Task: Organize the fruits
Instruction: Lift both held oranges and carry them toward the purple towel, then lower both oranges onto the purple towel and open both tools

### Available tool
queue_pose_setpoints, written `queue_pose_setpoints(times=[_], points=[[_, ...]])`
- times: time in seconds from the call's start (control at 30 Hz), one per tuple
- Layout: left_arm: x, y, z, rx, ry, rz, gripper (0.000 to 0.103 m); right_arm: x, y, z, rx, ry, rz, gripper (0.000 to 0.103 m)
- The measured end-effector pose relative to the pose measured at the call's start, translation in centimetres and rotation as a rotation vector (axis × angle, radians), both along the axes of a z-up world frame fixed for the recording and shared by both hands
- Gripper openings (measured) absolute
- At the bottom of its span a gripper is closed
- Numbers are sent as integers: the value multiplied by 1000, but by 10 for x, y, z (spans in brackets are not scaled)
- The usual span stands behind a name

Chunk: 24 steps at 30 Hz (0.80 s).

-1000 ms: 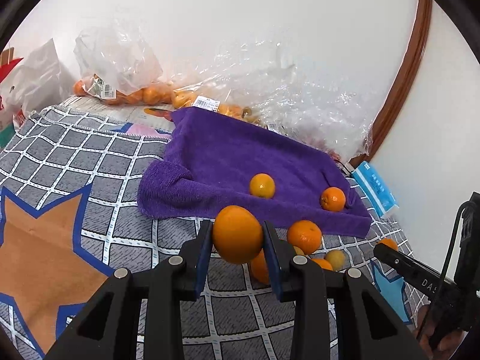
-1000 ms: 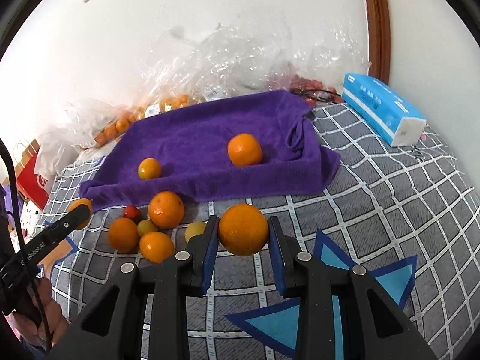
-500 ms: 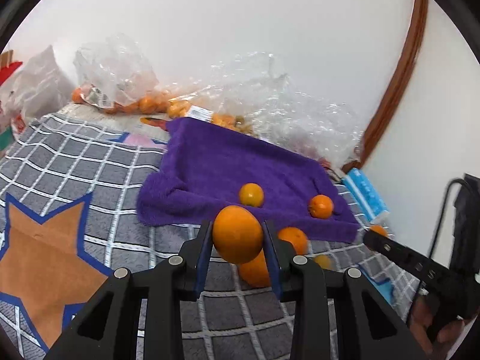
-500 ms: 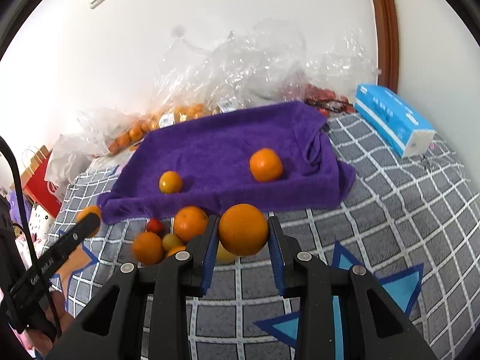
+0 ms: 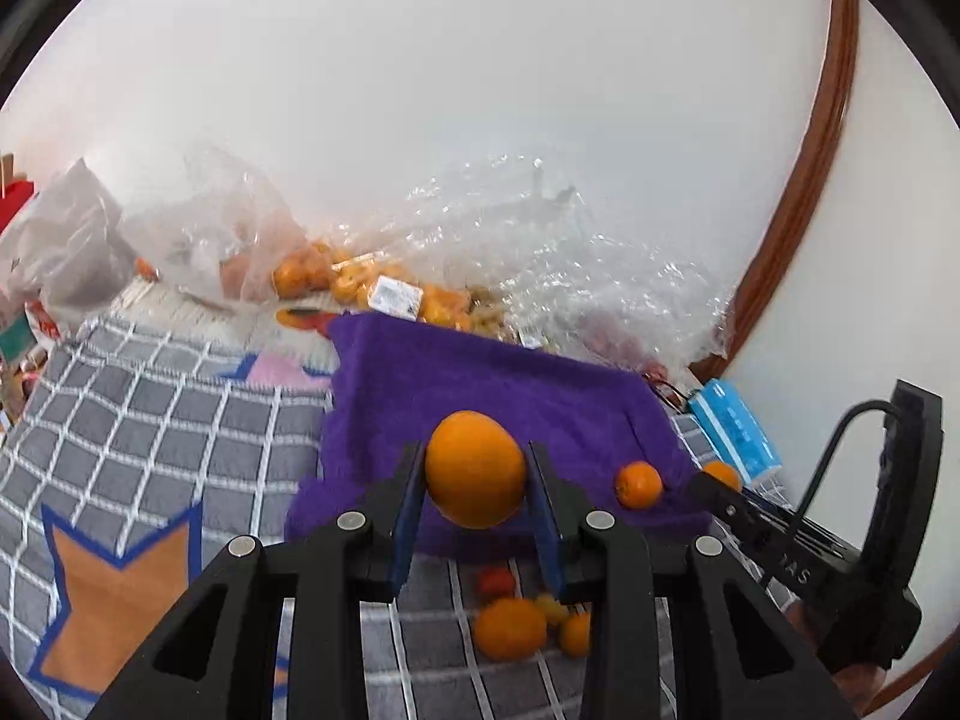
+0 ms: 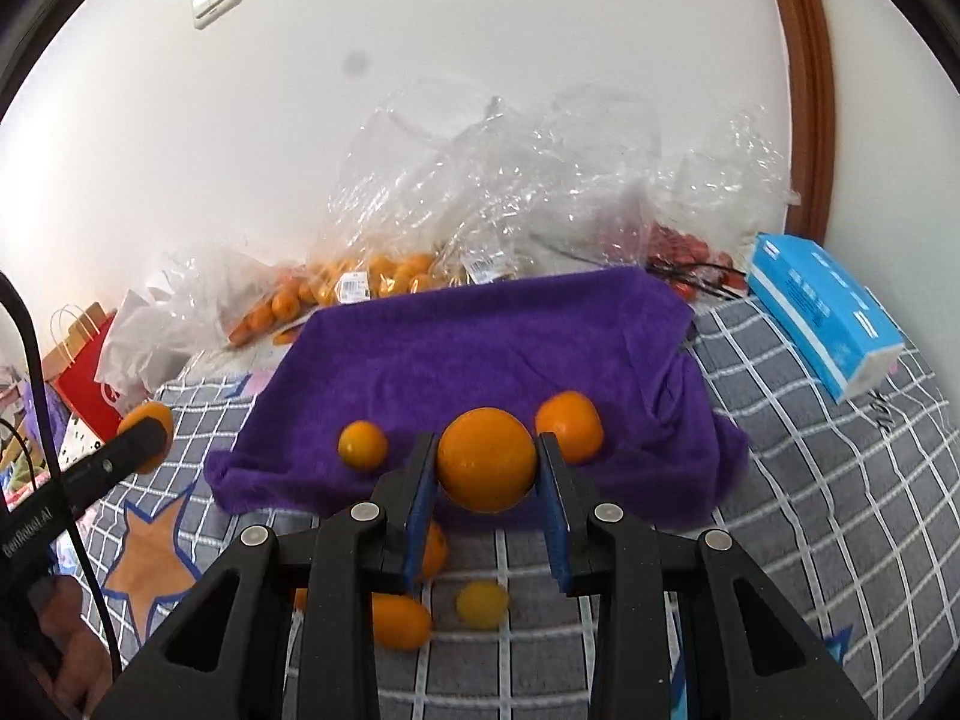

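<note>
My left gripper point(image 5: 474, 483) is shut on an orange point(image 5: 475, 468), held above the near edge of a purple towel point(image 5: 480, 384). My right gripper point(image 6: 486, 471) is shut on another orange point(image 6: 486, 459), also over the towel's point(image 6: 480, 348) near edge. Two oranges lie on the towel, a small one point(image 6: 362, 444) at the left and a bigger one point(image 6: 570, 425) at the right. Loose fruit point(image 6: 399, 621) lies on the bedspread under both grippers: oranges, a yellow one point(image 6: 482, 603) and a red one point(image 5: 495, 582). The other gripper shows at each view's edge.
Clear plastic bags with oranges point(image 6: 360, 282) and red fruit point(image 6: 684, 249) are piled against the wall behind the towel. A blue tissue pack point(image 6: 825, 312) lies at the right. A red paper bag point(image 6: 84, 360) stands at the far left. The grey checked bedspread point(image 5: 150, 438) stretches left.
Both grippers have risen with their oranges and moved forward toward the towel. The loose fruit on the bedspread now lies lower in both views, partly under the fingers.
</note>
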State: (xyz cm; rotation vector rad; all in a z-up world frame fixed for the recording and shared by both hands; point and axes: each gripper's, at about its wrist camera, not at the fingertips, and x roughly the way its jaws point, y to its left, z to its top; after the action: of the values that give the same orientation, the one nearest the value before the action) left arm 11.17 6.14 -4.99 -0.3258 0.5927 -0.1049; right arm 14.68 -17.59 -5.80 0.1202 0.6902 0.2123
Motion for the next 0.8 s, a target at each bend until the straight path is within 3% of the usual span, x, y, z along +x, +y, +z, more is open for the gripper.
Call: queue_pose_setpoints(times=[0.23,0.4,0.63,0.8], points=[[37,8,-9,-65,10,6,31,30,4,5,-4,-25,6,32],[47,12,-28,-74,26,23,31,45,8,0,-7,-36,11,32],[56,12,-52,-72,61,29,31,62,-1,-30,29,43,0,32],[58,8,-57,-46,64,28,31,63,-6,-37,2,45,-22,32]])
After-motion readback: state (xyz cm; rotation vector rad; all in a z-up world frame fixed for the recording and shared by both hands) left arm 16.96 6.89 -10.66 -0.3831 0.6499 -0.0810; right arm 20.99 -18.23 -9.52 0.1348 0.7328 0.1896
